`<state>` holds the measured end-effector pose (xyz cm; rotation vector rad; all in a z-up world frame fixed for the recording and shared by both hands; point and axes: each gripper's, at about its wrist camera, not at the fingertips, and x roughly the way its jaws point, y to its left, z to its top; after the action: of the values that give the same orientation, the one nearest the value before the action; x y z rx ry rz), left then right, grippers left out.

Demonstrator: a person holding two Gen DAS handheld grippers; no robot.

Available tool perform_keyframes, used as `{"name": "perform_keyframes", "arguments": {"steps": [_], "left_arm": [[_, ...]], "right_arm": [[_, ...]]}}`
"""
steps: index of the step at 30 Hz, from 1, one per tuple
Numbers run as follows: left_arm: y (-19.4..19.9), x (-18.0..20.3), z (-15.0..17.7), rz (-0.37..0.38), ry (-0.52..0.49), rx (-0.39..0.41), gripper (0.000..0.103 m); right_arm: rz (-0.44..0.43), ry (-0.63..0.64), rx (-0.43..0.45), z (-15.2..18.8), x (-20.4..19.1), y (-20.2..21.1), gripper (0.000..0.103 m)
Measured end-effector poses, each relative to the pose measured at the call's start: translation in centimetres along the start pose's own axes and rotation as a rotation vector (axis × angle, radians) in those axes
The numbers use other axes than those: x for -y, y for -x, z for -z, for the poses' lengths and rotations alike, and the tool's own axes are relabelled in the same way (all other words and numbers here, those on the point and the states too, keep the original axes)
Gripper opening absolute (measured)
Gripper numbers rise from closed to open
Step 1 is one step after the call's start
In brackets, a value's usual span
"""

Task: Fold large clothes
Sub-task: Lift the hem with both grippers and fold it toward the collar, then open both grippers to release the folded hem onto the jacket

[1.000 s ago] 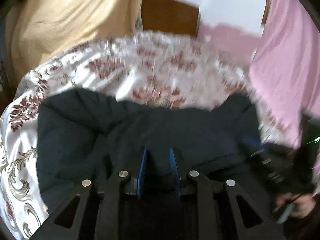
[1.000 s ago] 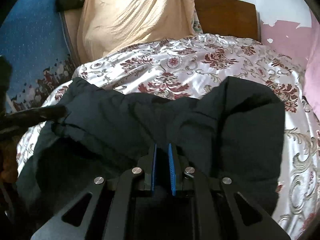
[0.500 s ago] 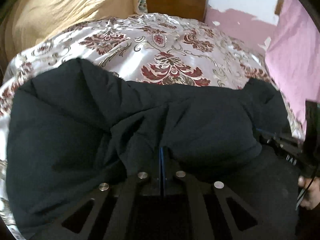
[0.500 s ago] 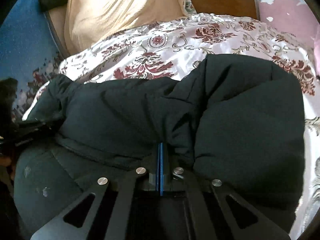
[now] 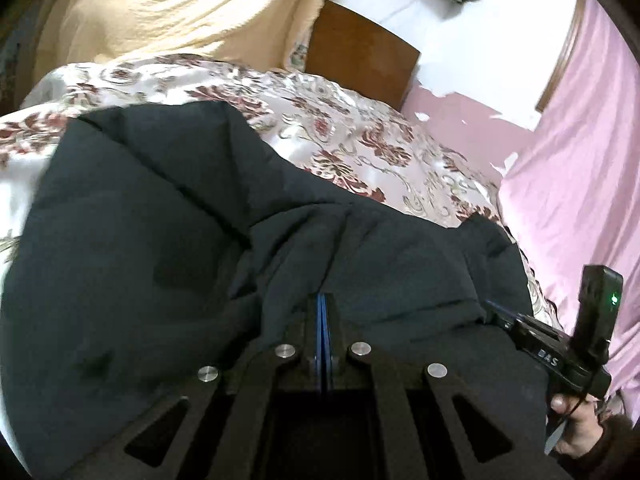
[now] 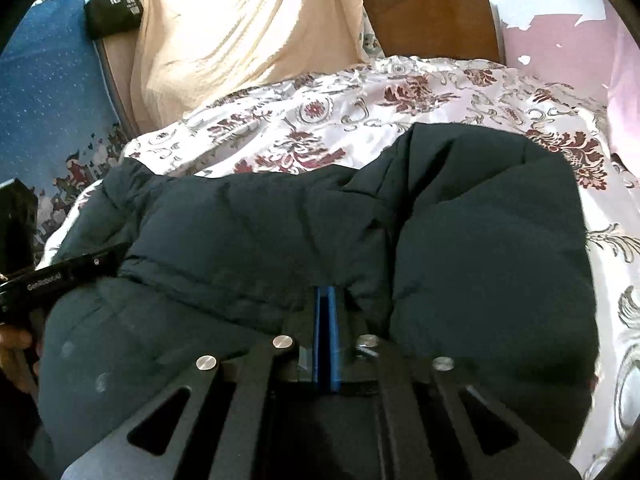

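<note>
A large dark puffy jacket (image 5: 168,248) lies bunched on a floral bedspread (image 5: 360,140); it also fills the right wrist view (image 6: 480,240). My left gripper (image 5: 322,300) is shut on a fold of the jacket near its left part. My right gripper (image 6: 326,294) is shut on a fold near its right part. Both hold the near edge raised. The right gripper's body (image 5: 560,344) shows at the right of the left wrist view. The left gripper's body (image 6: 60,276) shows at the left of the right wrist view.
The floral bedspread (image 6: 400,112) stretches beyond the jacket to a wooden headboard (image 6: 432,20). A cream blanket (image 6: 240,32) hangs at the back left, with a black bag (image 6: 114,10) beside it. A pink curtain (image 5: 580,160) hangs on the right.
Both grippers closed on the jacket's near edge, from open a second ago. They have since lifted and pulled the fabric, and the jacket has bunched up higher.
</note>
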<state>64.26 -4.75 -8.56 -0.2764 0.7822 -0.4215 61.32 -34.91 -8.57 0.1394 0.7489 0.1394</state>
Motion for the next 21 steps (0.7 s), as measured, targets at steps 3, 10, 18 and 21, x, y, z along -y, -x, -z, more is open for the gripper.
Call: {"name": "perform_keyframes", "arguments": {"steps": [3, 10, 18, 21], "left_arm": [[1.0, 0.7, -0.3, -0.061, -0.015, -0.027, 0.003], [4.5, 1.6, -0.9, -0.140, -0.007, -0.027, 0.082], [11.8, 2.9, -0.3, -0.185, 0.050, 0.074, 0.096], [14.6, 4.5, 0.2, -0.205, 0.015, 0.106, 0.098]], "right_arm": [[-0.007, -0.008, 0.012, 0.0, -0.2, 1.5, 0.027], [-0.011, -0.017, 0.035, -0.5, -0.7, 5.3, 0.050], [-0.036, -0.035, 0.079, -0.3, -1.3, 11.9, 0.075], [-0.042, -0.040, 0.103, -0.1, -1.5, 14.4, 0.078]]}}
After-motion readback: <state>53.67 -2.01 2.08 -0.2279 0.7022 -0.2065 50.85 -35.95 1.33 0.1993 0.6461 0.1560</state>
